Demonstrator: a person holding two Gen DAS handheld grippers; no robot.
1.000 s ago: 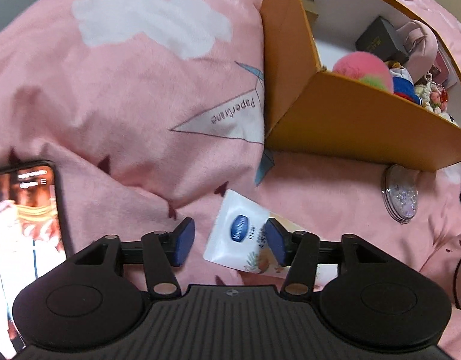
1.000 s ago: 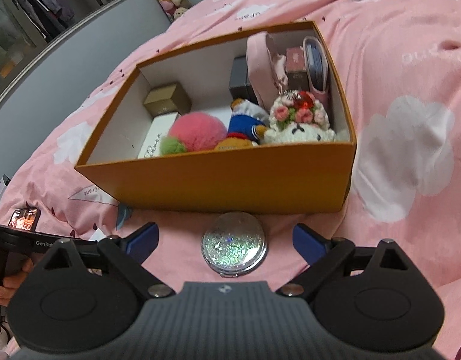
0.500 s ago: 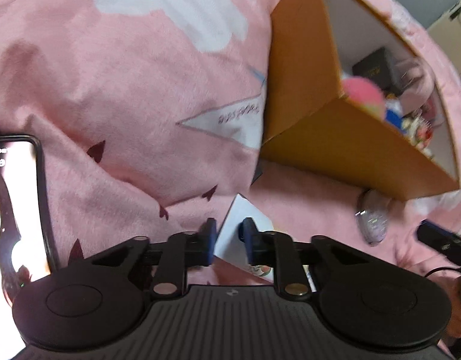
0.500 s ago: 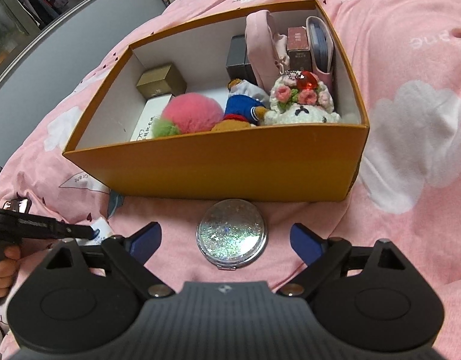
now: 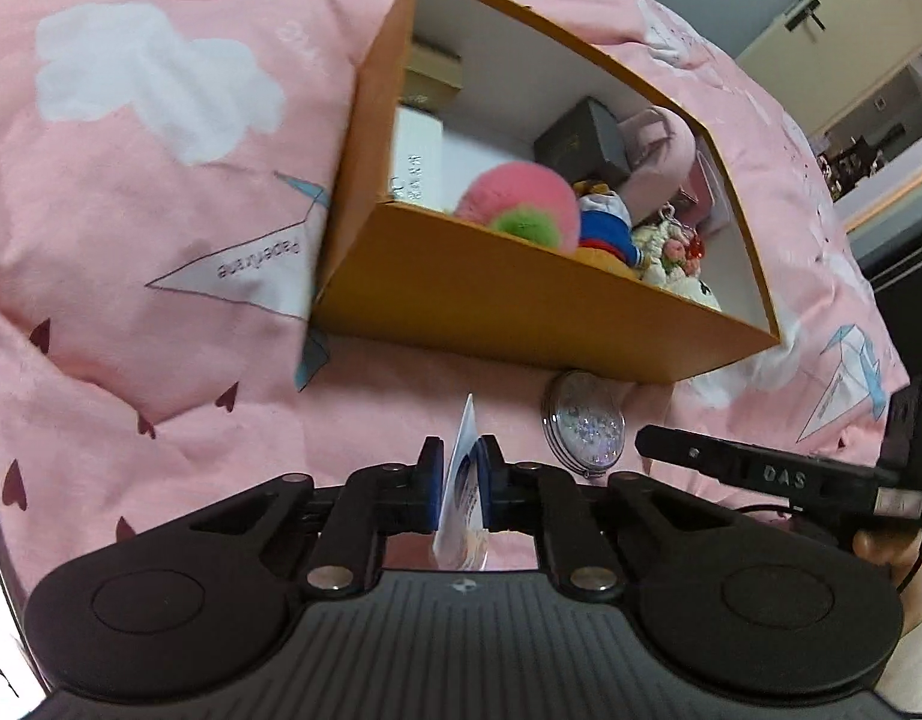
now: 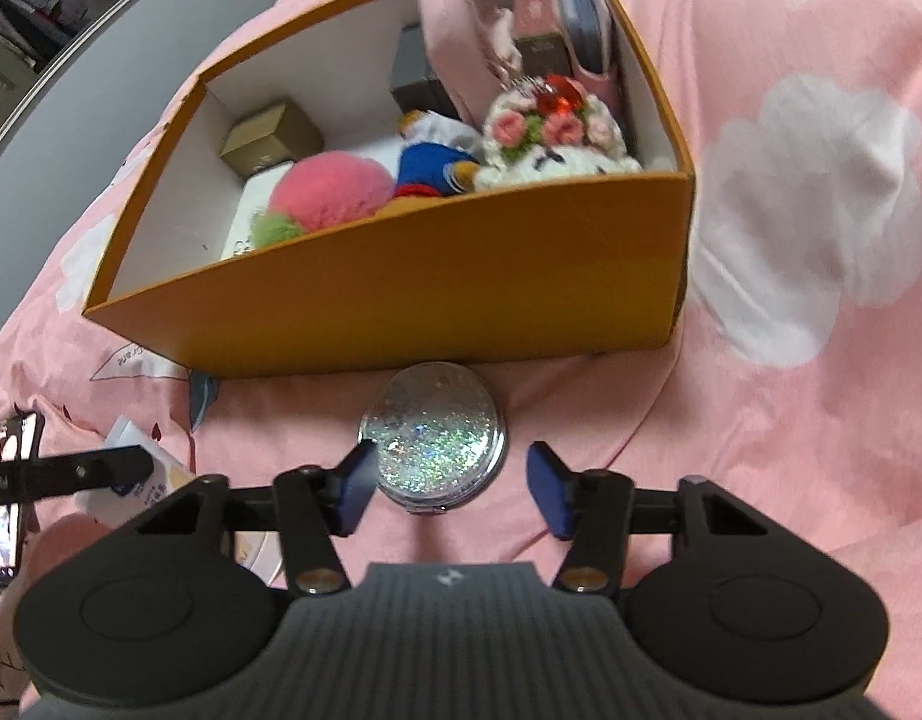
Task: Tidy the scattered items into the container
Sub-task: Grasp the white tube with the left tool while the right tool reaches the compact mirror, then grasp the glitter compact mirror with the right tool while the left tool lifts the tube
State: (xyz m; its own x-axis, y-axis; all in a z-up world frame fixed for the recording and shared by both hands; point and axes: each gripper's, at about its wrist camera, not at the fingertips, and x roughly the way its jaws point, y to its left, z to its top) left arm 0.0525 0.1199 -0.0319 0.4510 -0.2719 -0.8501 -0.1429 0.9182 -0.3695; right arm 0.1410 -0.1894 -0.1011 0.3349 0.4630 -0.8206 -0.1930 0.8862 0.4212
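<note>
"Is it bright where you are?"

"Soft light, a bit dim. My orange box (image 6: 401,294) looks smeary, and so do the toys inside. The pink blanket (image 5: 131,192) bends round at the edges. My glitter mirror (image 6: 434,444) sparkles. There's a dark shadow under the box."

There are one orange box (image 6: 401,300), one glitter mirror (image 6: 440,441), one cream tube (image 5: 464,498), one phone (image 6: 11,468) and three plush toys.
</note>
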